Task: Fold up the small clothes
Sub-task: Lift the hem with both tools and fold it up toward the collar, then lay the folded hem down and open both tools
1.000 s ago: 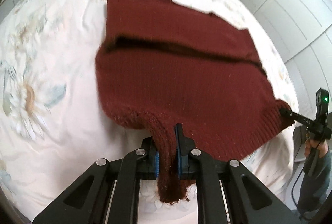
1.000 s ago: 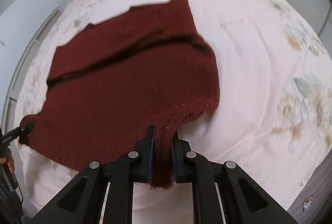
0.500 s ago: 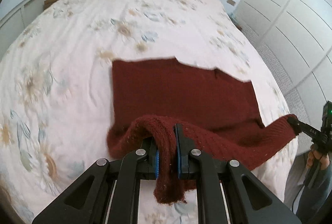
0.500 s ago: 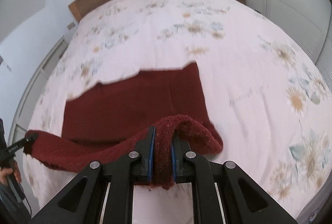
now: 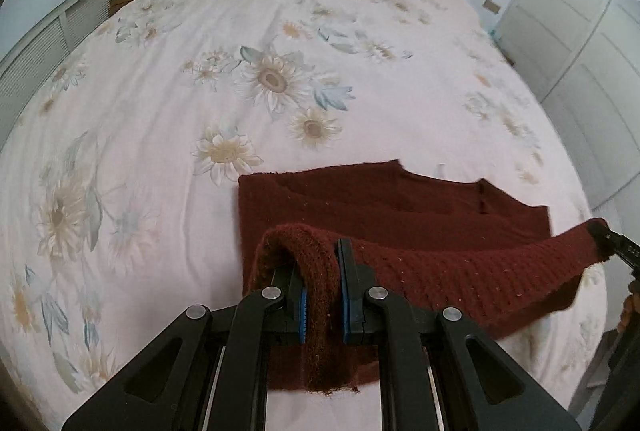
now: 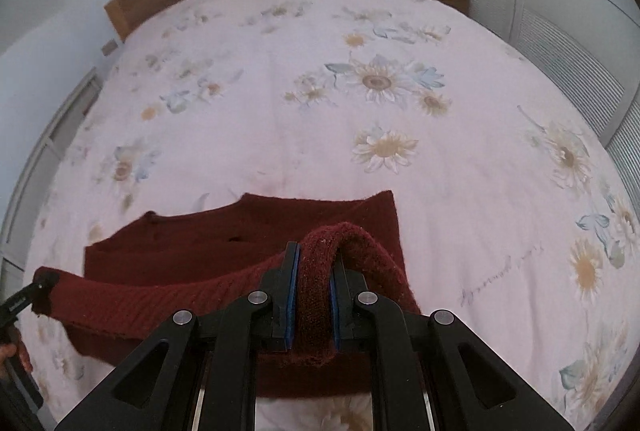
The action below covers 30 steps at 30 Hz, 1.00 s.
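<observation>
In the left wrist view, the left tool (image 5: 323, 295) is clamped on a thick bunch of the ribbed hem of the dark red knitted garment (image 5: 392, 207), a tuft of knit hanging out below the blue pads. The hem stretches in a raised band to the right, where the right tool (image 5: 612, 245) grips its other corner at the frame edge; only the tip of that tool shows here, so its hold cannot be read from this side. Beyond the band the rest of the garment lies flat on the bed (image 5: 240, 31), on the flowered cover near the foot end, its far edge showing a shallow notch that looks like a neckline. In the right wrist view, the right tool (image 6: 314, 295) is closed on the opposite hem corner, knit pinched between its pads, and the left tool (image 6: 24, 301) appears as a dark tip at the left edge. By my reading the fold is about halfway: the bottom edge is lifted and held over the body but not yet laid down on the far edge, and smoothing and any further folds remain. The near part of the garment under both tools is hidden, and whether sleeves are already tucked in is hard to make out.
</observation>
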### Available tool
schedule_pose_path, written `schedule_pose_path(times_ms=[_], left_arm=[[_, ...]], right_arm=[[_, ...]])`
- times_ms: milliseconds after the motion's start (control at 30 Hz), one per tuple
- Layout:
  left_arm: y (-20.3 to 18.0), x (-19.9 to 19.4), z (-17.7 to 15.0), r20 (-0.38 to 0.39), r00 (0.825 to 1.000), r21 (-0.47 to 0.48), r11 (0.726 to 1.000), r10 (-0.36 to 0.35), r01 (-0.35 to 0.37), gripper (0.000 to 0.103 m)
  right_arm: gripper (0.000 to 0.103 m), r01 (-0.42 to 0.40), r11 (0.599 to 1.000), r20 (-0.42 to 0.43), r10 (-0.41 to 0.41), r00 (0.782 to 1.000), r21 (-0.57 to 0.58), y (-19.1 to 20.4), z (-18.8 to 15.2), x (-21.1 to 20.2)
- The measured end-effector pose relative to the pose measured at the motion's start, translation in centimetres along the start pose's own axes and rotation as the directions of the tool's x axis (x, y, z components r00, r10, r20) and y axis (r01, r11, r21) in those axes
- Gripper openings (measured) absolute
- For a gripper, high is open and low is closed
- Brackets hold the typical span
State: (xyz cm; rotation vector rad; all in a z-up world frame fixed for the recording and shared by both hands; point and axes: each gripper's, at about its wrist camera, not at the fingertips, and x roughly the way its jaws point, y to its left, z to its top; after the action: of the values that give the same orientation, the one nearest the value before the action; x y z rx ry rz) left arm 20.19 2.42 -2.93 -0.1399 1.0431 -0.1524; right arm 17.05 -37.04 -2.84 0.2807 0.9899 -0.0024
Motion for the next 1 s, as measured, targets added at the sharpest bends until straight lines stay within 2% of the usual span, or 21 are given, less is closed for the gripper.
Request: schedule_pose_path(times_ms=[233, 367, 533, 600, 667, 700, 733, 767, 833, 867, 933, 967, 1000], left_arm=[[0.3, 5.0, 0.3, -0.047, 0.996, 0.015, 0.997, 0.081, -0.081, 0.010], [-0.2, 6.8, -0.5, -0.056, 0.987, 0.077, 0.986, 0.151, -0.146, 0.012], [-0.6, 7.4, -1.0, -0.064, 0.978, 0.117, 0.975, 0.196, -0.188, 0.015], [-0.8, 7.2, -0.9, -0.060, 0.977, 0.122, 0.973, 0.205, -0.197, 0.021], [-1.2, 6.5, -0.9, -0.045, 0.981, 0.124, 0.975, 0.190, -0.183, 0.035], [-1.4, 6.2, -0.8, -0.041, 0.982, 0.123, 0.977, 0.182, -0.176, 0.048], [-1.7, 5.8, -0.8, -0.034, 0.984, 0.126, 0.977, 0.175, -0.169, 0.062], [-2.1, 5.4, -0.7, -0.018, 0.983, 0.137, 0.974, 0.184, -0.180, 0.071], [-3.0, 4.5, -0.6, 0.013, 0.982, 0.159, 0.969, 0.188, -0.188, 0.079], [-3.3, 4.2, -0.5, 0.017, 0.984, 0.163, 0.970, 0.180, -0.180, 0.089], [-3.9, 3.6, -0.5, 0.028, 0.988, 0.169, 0.974, 0.149, -0.152, 0.101], [-4.4, 3.2, -0.5, 0.042, 0.990, 0.177, 0.974, 0.136, -0.141, 0.102], [-4.7, 3.0, -0.5, 0.048, 0.990, 0.183, 0.973, 0.132, -0.138, 0.102]], right_arm=[[0.013, 0.056, 0.998, -0.087, -0.055, 0.995, 0.008, -0.4, 0.8, 5.6], [0.015, 0.069, 0.998, -0.116, -0.069, 0.991, 0.002, -0.4, 0.1, 7.5], [0.041, 0.062, 0.998, -0.094, -0.061, 0.994, 0.010, -0.7, -0.4, 7.3], [0.057, 0.067, 0.998, -0.091, -0.066, 0.994, -0.001, -0.7, -0.5, 6.9], [0.067, 0.081, 0.996, -0.075, -0.083, 0.994, -0.029, -0.3, -0.7, 6.2], [0.075, 0.089, 0.995, -0.067, -0.093, 0.993, -0.053, 0.0, -0.7, 5.9], [0.078, 0.090, 0.993, -0.056, -0.094, 0.994, -0.072, 0.4, -0.8, 5.5], [0.081, 0.087, 0.993, -0.047, -0.091, 0.995, -0.084, 0.7, -0.9, 5.1], [0.083, 0.076, 0.990, -0.022, -0.079, 0.997, -0.121, 1.6, -1.2, 4.1], [0.086, 0.071, 0.989, -0.014, -0.073, 0.997, -0.132, 1.9, -1.3, 3.7], [0.094, 0.055, 0.985, 0.010, -0.054, 0.998, -0.166, 3.0, -1.6, 2.9], [0.103, 0.050, 0.981, 0.021, -0.047, 0.999, -0.188, 3.8, -1.8, 2.4], [0.103, 0.046, 0.978, 0.031, -0.040, 0.999, -0.206, 4.3, -1.9, 2.0]])
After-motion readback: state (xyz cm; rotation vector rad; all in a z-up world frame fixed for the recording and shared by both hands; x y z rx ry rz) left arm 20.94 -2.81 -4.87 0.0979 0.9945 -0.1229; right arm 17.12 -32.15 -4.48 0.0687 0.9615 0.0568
